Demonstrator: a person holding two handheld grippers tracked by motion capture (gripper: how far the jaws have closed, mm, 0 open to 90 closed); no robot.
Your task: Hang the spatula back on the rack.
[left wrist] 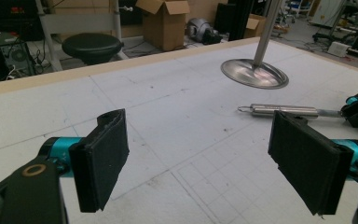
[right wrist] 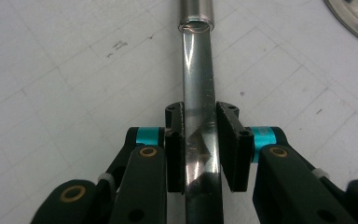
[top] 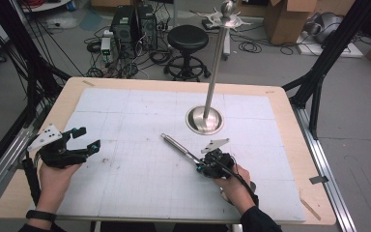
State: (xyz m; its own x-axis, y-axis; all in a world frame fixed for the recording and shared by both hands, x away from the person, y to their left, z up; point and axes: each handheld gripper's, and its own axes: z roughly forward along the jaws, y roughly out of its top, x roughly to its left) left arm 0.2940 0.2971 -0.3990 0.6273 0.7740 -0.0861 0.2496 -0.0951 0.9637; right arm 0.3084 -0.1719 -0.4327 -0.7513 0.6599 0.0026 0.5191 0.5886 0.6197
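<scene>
Right gripper (top: 204,166) clamped on the thin end of a long shiny metal rod (top: 178,146), rod lying flat near the middle of the white gridded worktop (top: 125,183), left gripper (top: 88,139) empty with jaws wide apart near the left edge, steel stand with round base (top: 204,120) toward the far side

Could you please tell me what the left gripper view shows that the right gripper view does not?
Left gripper view alone: the left gripper with its jaws wide apart around nothing, a black stool, and a cardboard box.

Right gripper view alone: the right gripper's jaws shut on the metal rod, seen close up.

Both: the rod, the round stand base, and the white gridded mat.
</scene>
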